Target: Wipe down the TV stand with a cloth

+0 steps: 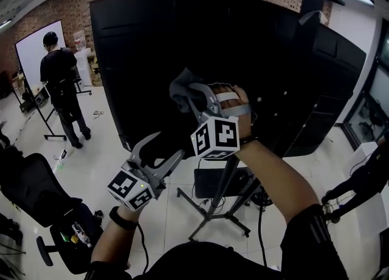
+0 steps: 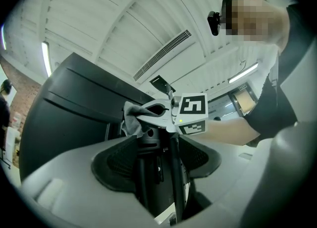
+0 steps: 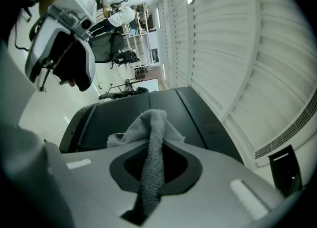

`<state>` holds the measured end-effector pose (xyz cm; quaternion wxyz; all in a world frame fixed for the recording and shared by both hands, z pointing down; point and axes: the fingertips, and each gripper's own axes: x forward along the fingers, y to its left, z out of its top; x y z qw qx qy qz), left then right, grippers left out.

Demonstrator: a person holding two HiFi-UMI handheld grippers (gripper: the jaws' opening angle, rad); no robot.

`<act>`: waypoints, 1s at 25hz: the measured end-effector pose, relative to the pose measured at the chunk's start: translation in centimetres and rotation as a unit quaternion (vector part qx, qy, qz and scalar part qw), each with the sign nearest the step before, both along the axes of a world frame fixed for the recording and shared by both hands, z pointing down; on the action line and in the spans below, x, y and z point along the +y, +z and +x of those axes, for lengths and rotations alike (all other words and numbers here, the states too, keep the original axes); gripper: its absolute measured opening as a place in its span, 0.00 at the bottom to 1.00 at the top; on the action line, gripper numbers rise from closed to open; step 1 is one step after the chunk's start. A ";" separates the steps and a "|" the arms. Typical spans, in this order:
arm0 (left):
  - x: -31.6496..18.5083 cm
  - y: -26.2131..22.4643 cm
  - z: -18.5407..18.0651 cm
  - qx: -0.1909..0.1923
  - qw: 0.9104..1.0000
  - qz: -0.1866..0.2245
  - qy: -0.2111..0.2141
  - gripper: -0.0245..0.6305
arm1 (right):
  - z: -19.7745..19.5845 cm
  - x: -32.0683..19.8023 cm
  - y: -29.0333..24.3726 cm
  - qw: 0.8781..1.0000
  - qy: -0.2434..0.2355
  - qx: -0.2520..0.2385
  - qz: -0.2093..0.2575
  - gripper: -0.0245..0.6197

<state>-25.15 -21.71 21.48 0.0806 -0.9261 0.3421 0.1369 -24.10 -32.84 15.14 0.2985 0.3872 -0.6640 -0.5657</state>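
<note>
Pinching the grey cloth tightly is the right tool; the left tool gapes, gripping nothing.

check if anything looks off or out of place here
Nothing stands out. The grey cloth is pinched in the right tool by the back of the black TV, the stand rests on the floor, and the left tool is open, gripping nothing.

The big black TV fills pretty much everything ahead of me, no getting through there. Under its bottom edge the stand spreads its legs over the floor, so low passes are cramped. Left of the TV is open floor, until the chair down low and a person by the whiteboard.
</note>
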 end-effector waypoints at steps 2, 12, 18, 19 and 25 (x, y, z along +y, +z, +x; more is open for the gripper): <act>-0.1 0.2 0.0 0.001 1.000 -0.002 0.003 0.48 | 0.1 -0.7 0.5 1.000 0.015 0.013 -0.001 0.06; -0.5 0.3 2.6 0.009 0.999 -0.001 0.047 0.48 | 5.3 -1.4 0.7 0.990 0.107 0.080 0.043 0.06; -0.6 0.3 4.6 0.009 0.997 -0.002 0.074 0.48 | 8.2 -1.3 0.7 0.981 0.150 0.105 0.055 0.06; -0.6 0.3 4.8 0.009 0.997 -0.003 0.077 0.48 | 8.6 -1.2 0.6 0.981 0.154 0.106 0.056 0.06; -0.6 0.7 4.7 0.010 0.997 -0.006 0.079 0.48 | 7.8 1.2 -0.1 0.990 0.123 0.060 0.038 0.06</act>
